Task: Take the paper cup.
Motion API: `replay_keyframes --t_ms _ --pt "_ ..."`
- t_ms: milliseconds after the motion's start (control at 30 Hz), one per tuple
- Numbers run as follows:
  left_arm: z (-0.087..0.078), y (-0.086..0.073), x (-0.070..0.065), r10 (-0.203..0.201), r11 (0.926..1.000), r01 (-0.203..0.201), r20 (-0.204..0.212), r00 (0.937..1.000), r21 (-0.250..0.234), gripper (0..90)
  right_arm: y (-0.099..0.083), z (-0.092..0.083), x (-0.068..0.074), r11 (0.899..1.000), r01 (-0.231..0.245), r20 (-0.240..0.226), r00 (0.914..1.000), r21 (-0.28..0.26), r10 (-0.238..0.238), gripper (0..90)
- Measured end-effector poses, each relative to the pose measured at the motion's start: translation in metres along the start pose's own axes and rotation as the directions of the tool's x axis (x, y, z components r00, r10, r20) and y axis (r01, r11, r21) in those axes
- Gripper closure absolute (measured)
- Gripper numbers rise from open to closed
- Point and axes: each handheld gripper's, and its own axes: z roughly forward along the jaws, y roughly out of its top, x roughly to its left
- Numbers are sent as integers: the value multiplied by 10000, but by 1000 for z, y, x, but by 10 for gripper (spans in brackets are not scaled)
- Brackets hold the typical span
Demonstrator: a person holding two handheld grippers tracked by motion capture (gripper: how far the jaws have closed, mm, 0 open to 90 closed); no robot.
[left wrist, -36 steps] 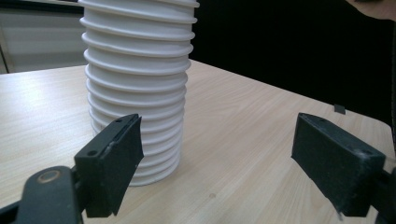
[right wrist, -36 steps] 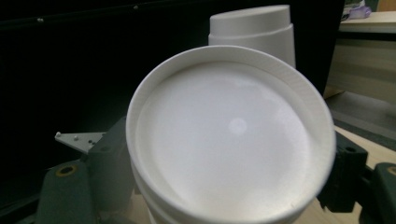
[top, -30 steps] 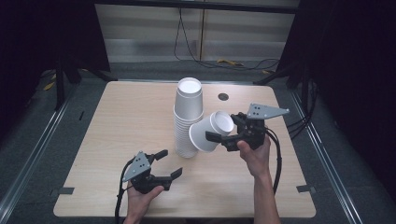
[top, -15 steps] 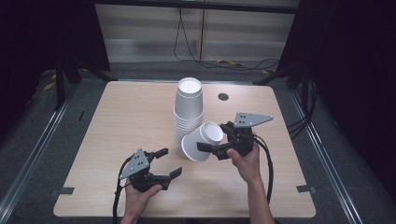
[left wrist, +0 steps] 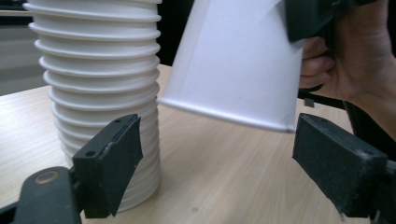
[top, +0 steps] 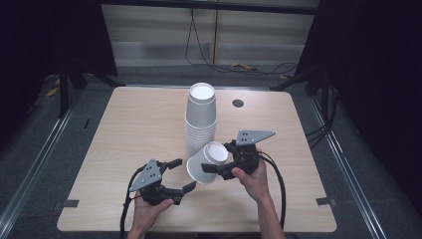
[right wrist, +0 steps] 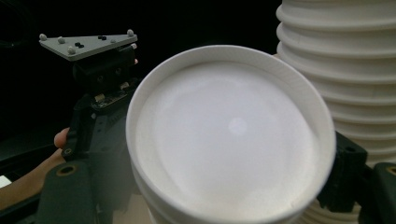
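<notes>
Paper cup [top: 206,163] hangs tilted in the right hand-held gripper [top: 217,167], just beside the stack [top: 200,119] and above the table [top: 124,129].
Clenched on the cup's wall, that grip could crush it or let it slip. The left hand-held gripper [top: 178,175], jaws apart and empty though just opening, sits close below; a swing could knock the stack over.
</notes>
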Motion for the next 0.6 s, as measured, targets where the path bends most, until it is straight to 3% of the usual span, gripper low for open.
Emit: replay_keyframes --t_ms 167,467,600 --pt "2 0 -1 130 9999 -130 31 9999 103 155 -8 5 -1 9996 -186 -114 9998 198 188 225" --pt "12 -3 -4 465 9963 -489 348 9983 713 150 -21 14 -1 9977 -465 -245 9986 485 478 225" --pt "14 -4 -2 515 9962 -551 544 9972 673 153 -22 16 -2 9970 -489 -264 9984 597 506 225"
